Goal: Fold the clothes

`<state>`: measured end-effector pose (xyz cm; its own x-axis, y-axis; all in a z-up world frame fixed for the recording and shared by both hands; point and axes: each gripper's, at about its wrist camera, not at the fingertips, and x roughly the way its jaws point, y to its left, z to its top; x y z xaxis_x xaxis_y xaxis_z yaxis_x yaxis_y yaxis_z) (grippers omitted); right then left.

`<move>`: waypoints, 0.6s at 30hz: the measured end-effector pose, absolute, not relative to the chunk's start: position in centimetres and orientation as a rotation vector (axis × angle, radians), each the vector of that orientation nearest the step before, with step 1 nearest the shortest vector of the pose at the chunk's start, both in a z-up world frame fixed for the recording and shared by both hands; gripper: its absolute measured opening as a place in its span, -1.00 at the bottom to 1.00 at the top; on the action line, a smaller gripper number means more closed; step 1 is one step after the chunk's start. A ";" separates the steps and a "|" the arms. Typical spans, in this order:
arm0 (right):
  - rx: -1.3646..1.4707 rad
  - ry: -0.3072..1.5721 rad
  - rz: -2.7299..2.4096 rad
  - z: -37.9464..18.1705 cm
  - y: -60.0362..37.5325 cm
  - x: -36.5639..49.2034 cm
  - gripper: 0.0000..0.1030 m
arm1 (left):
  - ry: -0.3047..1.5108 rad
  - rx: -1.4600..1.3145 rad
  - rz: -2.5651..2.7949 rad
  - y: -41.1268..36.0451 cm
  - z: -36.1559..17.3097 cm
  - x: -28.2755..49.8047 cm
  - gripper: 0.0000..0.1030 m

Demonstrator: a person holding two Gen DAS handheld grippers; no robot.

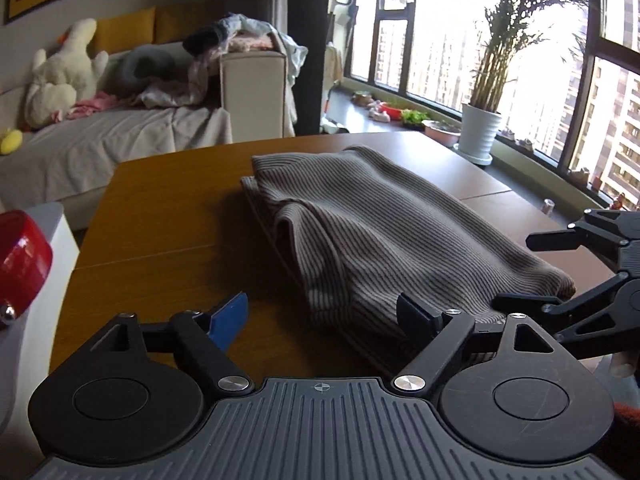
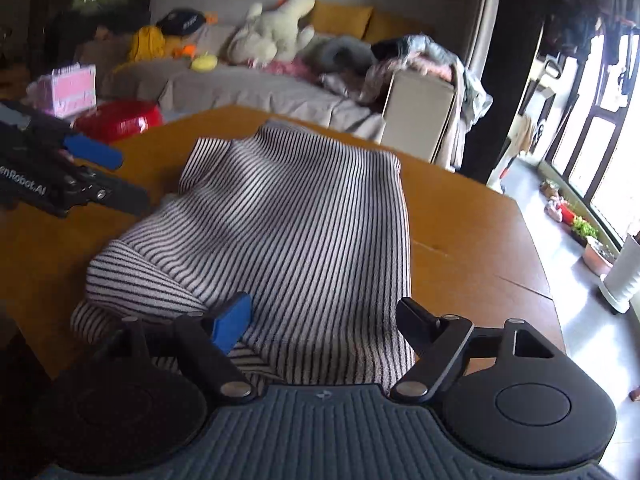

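Observation:
A grey-and-white striped garment (image 1: 360,216) lies folded in a thick bundle on the brown wooden table (image 1: 160,216). My left gripper (image 1: 322,316) hovers at the bundle's near left corner, open, with its blue pad (image 1: 228,320) over bare table and its black finger over the cloth's edge. In the right wrist view the garment (image 2: 296,216) fills the middle. There my right gripper (image 2: 324,320) stands open over its near edge, cloth beneath the gap and neither pad pressing on it. Each gripper shows in the other's view: the right gripper (image 1: 516,272) and the left gripper (image 2: 116,178).
A red bowl (image 2: 120,120) sits beyond the table's left end, beside a pink box (image 2: 68,90). Behind the table stands a sofa (image 1: 120,136) with plush toys and a heap of clothes (image 1: 240,40). A potted plant (image 1: 480,132) stands by the window.

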<state>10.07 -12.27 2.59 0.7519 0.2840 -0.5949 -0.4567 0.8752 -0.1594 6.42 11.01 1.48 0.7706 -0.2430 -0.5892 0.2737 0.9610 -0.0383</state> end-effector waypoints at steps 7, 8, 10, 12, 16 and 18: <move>-0.448 0.497 0.635 5.0 -11.1 6.1 0.66 | 0.634 0.038 -0.284 11.7 1.8 5.5 0.79; -0.488 0.492 0.676 4.9 -10.5 5.2 0.66 | 0.632 0.040 -0.289 11.6 1.9 5.5 0.79; -0.579 0.486 0.710 3.8 -9.2 4.3 0.66 | 0.629 0.043 -0.301 11.3 1.9 5.6 0.79; -0.673 0.478 0.724 2.5 -7.9 3.6 0.66 | 0.624 0.045 -0.310 11.1 1.9 5.5 0.79; -0.555 0.542 0.713 2.7 -7.9 5.1 0.39 | 0.607 0.070 -0.319 11.0 2.2 4.7 0.81; -0.307 0.660 0.708 3.6 -9.7 7.8 0.32 | 0.591 0.088 -0.338 11.1 2.4 4.1 0.84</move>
